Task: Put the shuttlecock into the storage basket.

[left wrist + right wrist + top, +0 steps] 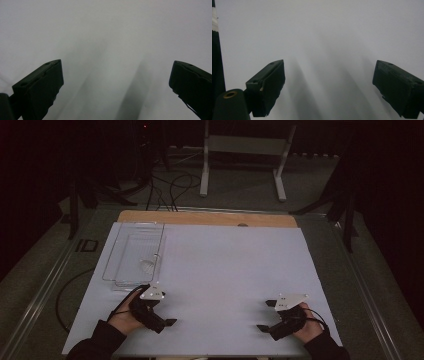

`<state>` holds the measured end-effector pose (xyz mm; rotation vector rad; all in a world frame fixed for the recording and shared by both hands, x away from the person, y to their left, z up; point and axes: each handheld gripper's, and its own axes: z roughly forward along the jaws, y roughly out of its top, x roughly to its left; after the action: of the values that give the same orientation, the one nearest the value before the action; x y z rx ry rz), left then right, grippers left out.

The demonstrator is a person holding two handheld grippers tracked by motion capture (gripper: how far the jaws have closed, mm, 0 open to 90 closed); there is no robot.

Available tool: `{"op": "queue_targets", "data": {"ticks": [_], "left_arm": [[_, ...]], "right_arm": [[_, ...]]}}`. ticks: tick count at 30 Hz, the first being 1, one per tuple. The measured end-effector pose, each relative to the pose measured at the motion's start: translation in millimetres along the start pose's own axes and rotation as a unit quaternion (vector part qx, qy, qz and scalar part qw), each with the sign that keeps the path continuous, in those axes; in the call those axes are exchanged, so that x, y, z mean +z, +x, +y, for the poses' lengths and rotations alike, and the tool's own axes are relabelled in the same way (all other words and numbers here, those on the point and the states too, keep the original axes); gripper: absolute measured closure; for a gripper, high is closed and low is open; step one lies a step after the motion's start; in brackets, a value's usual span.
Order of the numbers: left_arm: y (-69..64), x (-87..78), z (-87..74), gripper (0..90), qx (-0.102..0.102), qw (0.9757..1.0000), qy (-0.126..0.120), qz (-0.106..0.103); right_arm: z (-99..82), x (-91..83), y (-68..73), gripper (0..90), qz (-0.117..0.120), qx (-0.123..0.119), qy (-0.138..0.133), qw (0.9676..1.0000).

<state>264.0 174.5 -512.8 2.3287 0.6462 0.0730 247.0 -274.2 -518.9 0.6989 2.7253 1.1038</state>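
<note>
Both grippers rest low over the white table top (230, 265), near its front edge. My left gripper (167, 309) is at the front left and points right, its jaws wide apart. In the left gripper view, the left gripper (117, 75) is open over bare white surface. My right gripper (266, 315) is at the front right and points left, held by a hand in a dark sleeve. Seen in its own view, the right gripper (329, 75) is open with nothing between the jaws. A clear plastic tray (134, 251) lies at the back left, just beyond the left gripper.
A wooden strip (207, 218) runs along the table's far edge. Beyond it on the floor stand a white frame (245, 150) and loose cables (170, 187). Dark stands flank the table on both sides. A black edge (217, 70) borders the right gripper view's left side.
</note>
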Motion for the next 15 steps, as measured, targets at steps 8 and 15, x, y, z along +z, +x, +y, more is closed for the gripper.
{"op": "queue_targets", "data": {"ticks": [8,15], "left_arm": [[1.1,-6.8,-9.6,0.0,-0.018,0.9996,-0.012,0.018],[3.1,-9.0,-18.2,0.0,-0.035,0.9978,-0.037,0.042]], "right_arm": [[-0.3,0.7,0.3,10.5,0.002,0.000,0.001,1.0000],[-2.0,1.3,0.0,10.5,0.000,0.001,0.001,1.0000]]}}
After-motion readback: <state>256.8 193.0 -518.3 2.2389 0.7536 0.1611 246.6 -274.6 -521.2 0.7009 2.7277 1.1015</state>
